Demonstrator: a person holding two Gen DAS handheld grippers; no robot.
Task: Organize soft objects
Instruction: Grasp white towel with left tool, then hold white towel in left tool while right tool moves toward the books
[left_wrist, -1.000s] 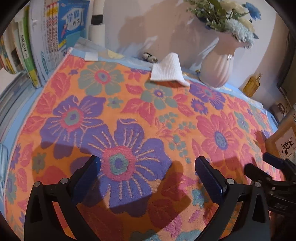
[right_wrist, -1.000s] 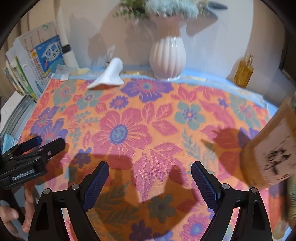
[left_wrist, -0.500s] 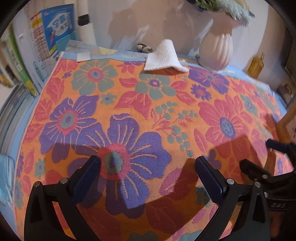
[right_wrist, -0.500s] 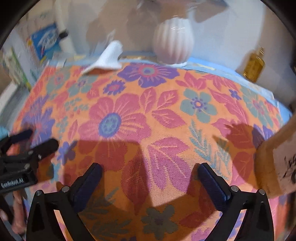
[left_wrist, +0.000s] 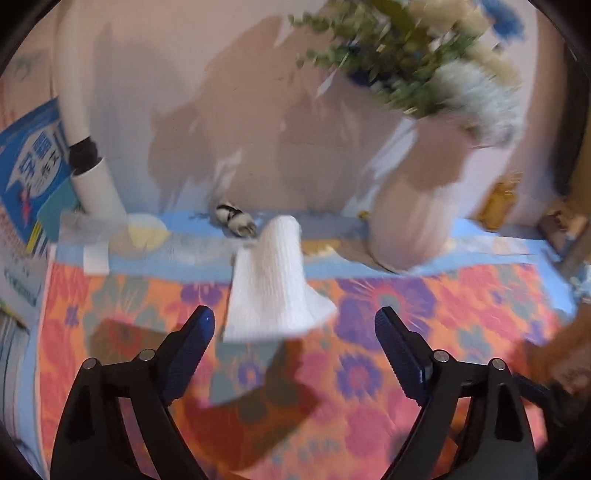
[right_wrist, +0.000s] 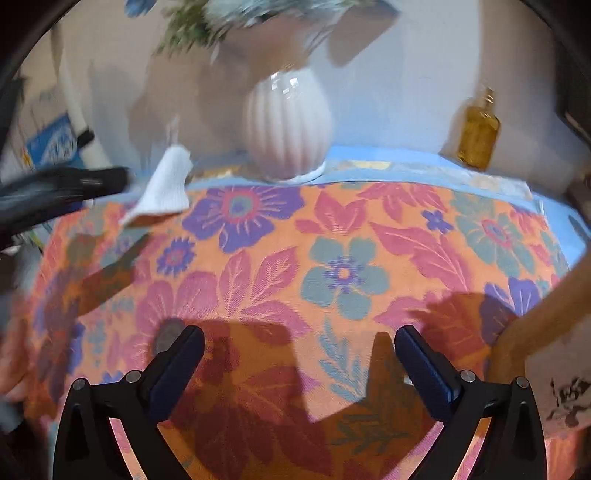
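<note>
White folded cloth (left_wrist: 275, 284) lies lengthwise toward the wall, narrow end farthest.

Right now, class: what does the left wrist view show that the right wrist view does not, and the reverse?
Only the left wrist view shows the small black-and-white object behind the white cloth. Only the right wrist view clearly shows the amber bottle and the open right gripper. Both show the white cloth, the white vase, the floral cloth and the left gripper, its jaws just narrowed, nothing between them.

The left gripper (left_wrist: 294, 325), jaws just closing slightly, stands open before the white folded cloth (left_wrist: 275, 291).
</note>
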